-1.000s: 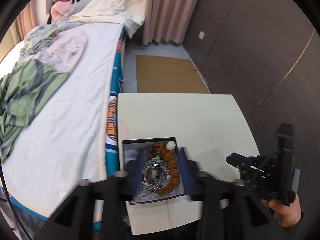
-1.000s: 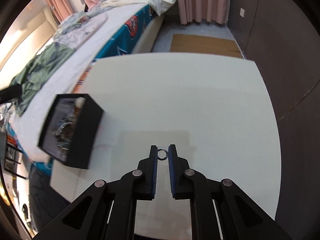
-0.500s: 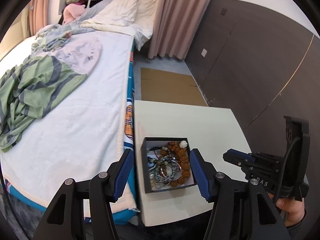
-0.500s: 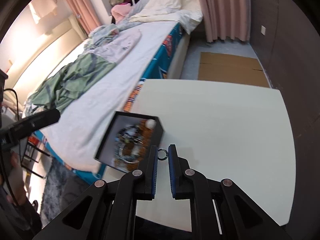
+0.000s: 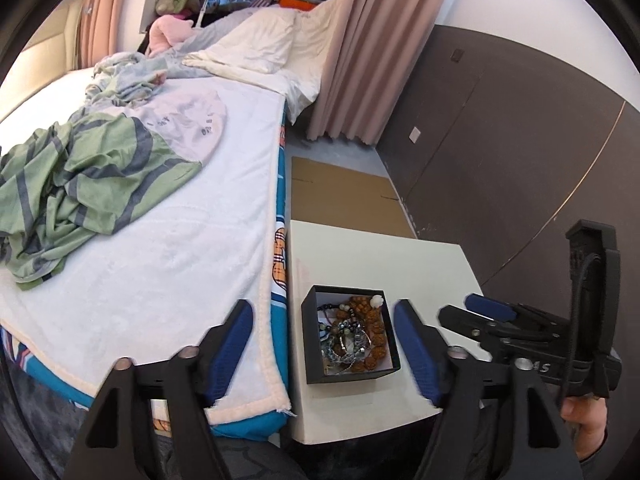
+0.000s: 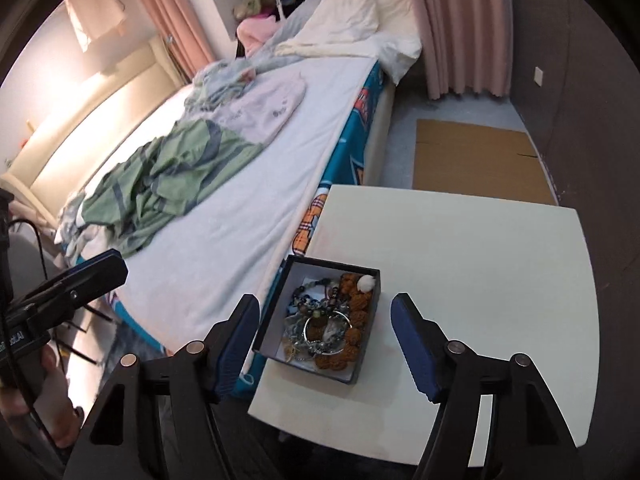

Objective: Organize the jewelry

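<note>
A black open box (image 5: 352,374) full of jewelry (image 5: 352,336) (brown beads, dark bead strings, a silver bangle) rests on the white table (image 5: 380,256) near its bed-side edge. My left gripper (image 5: 324,344) hovers above and short of the box, jaws opening, nothing pressed between the pads. In the right wrist view the same box (image 6: 367,332) and jewelry (image 6: 328,320) lie below my right gripper (image 6: 326,338), whose jaws are also opening and hold nothing. The right gripper (image 5: 468,310) shows at the right of the left wrist view.
A bed with a white blanket (image 5: 160,260) and a green striped garment (image 5: 92,184) runs along the table's left side. Flat cardboard (image 5: 344,196) lies on the floor beyond the table. A dark panelled wall (image 5: 500,140) closes the right side. The table (image 6: 480,264) extends right of the box.
The box went from carried between the left jaws to resting on the table. Both grippers pulled up and back. The right jaws opened, and the small ring is gone from between them.
</note>
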